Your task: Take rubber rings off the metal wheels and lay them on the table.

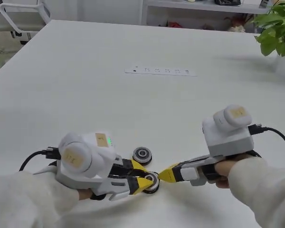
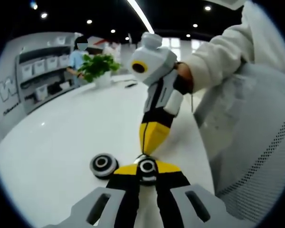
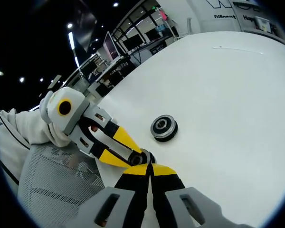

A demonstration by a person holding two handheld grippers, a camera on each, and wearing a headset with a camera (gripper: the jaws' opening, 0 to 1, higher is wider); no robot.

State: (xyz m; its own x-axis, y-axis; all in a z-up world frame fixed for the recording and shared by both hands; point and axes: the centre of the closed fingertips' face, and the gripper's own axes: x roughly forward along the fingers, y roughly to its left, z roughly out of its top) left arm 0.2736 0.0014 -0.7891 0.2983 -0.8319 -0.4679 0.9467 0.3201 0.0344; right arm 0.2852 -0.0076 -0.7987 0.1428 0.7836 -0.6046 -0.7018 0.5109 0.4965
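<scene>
Near the desk's front edge, the left gripper (image 1: 148, 183) clamps a small, probably heavy and rigid metal wheel (image 1: 152, 180). The right gripper (image 1: 163, 175), jaws together, meets its rim, where the likely stretchy rubber ring (image 2: 147, 160) seems best pinched.

Left gripper (image 1: 146, 179) sits low on the table, jaws clamped on a wheel (image 1: 152, 181). Right gripper (image 1: 162, 175) points in from the right, jaws pressed together, tips touching the wheel's edge. Both forearms low, in white sleeves (image 1: 259, 185).
</scene>
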